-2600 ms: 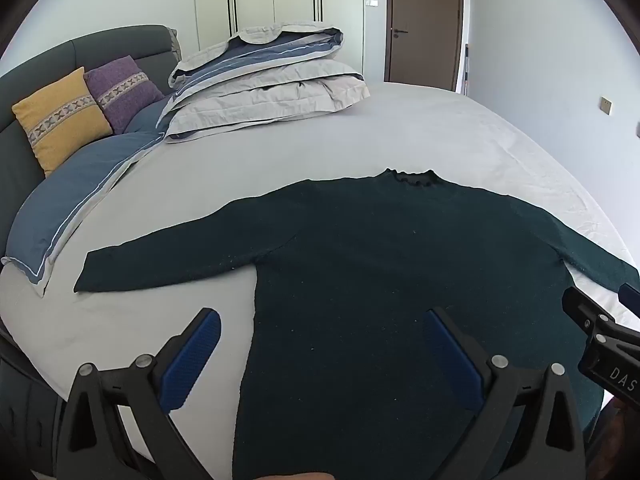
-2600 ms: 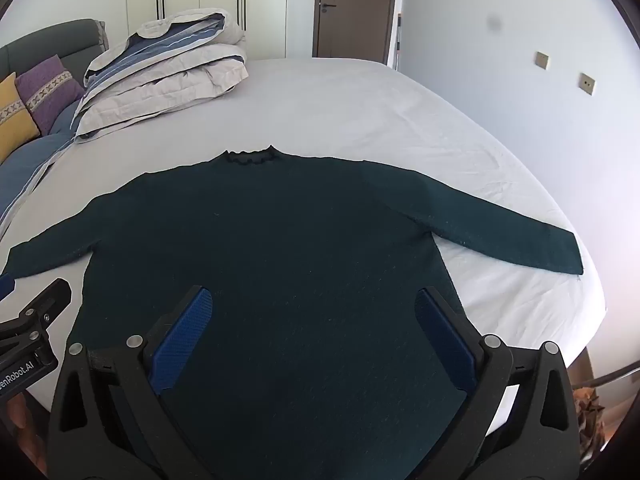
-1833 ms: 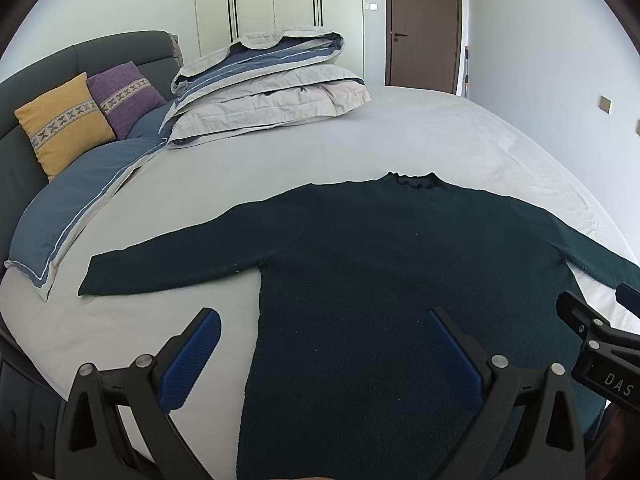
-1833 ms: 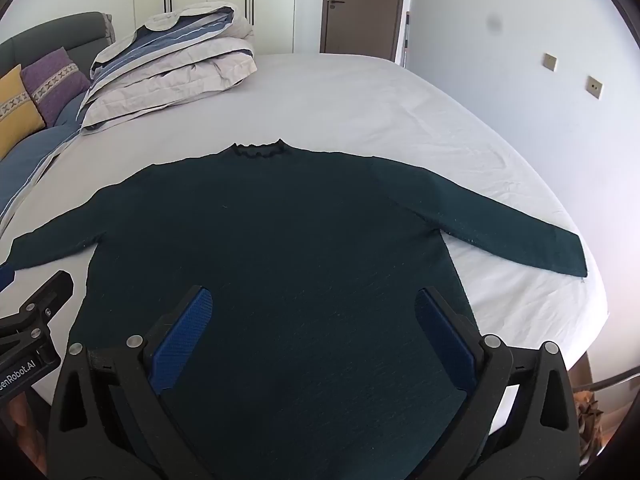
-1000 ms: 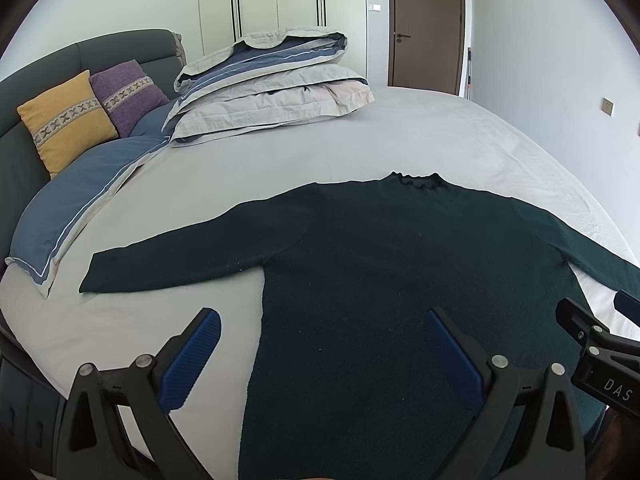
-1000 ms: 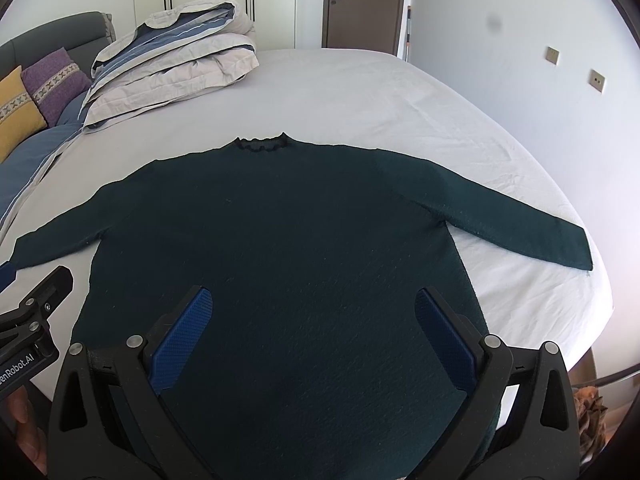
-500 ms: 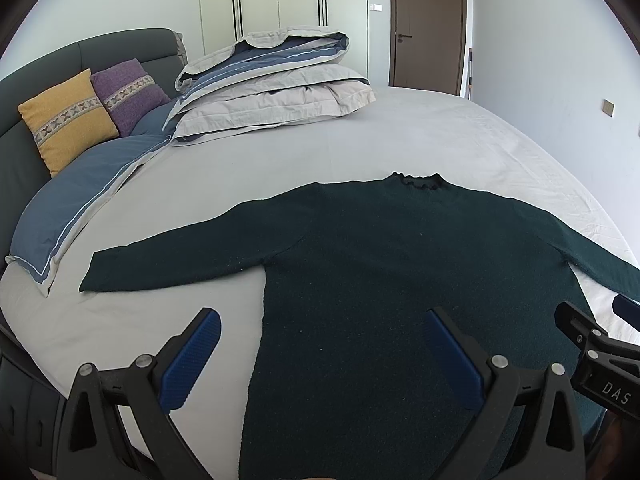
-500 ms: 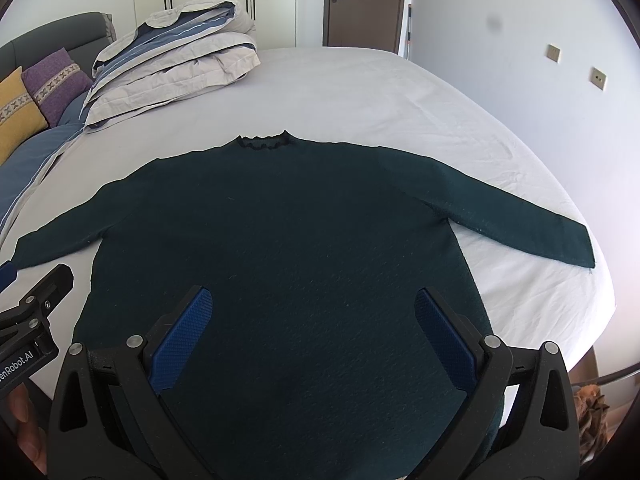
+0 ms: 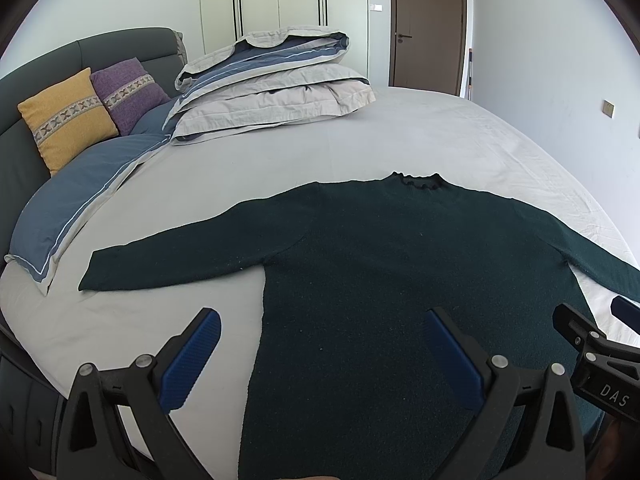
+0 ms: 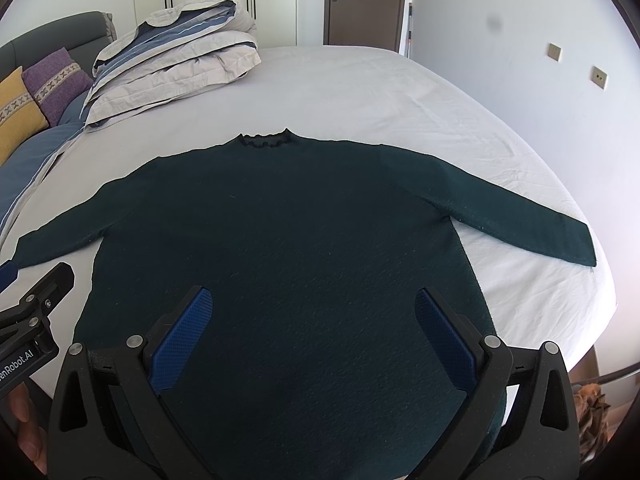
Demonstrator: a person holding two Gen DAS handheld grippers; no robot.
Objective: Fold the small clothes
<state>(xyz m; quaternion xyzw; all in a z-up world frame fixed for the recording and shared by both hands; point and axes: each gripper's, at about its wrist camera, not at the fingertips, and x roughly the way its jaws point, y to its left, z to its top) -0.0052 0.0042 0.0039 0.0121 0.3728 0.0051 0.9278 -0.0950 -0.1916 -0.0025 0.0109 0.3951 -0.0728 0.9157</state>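
So the bed takes up basically the whole scene, covered in a pale grey sheet, with a dark grey headboard off at the far left. Spread flat across the near half of it is the dark green sweater, front up, both sleeves stretched straight out to the sides and the little frilly collar pointing toward the far end of the bed. Its hem end runs toward the cameras and disappears under both sets of tongs.

Behind the sweater on the left there's a folded duvet in grey and blue, stacked up in a thick pile, well apart from the sweater. Next to that sits a blue pillow along the left edge of the bed, then a yellow cushion and a purple cushion leaning on the headboard.

The left tongs are spread wide apart with nothing between them, hovering over the lower left part of the sweater's body: the left finger hangs over bare sheet, the right one over the fabric. The right tongs are also wide apart and holding nothing, both blue pads above the lower middle of the sweater. Can't tell whether either pair touches the knit.
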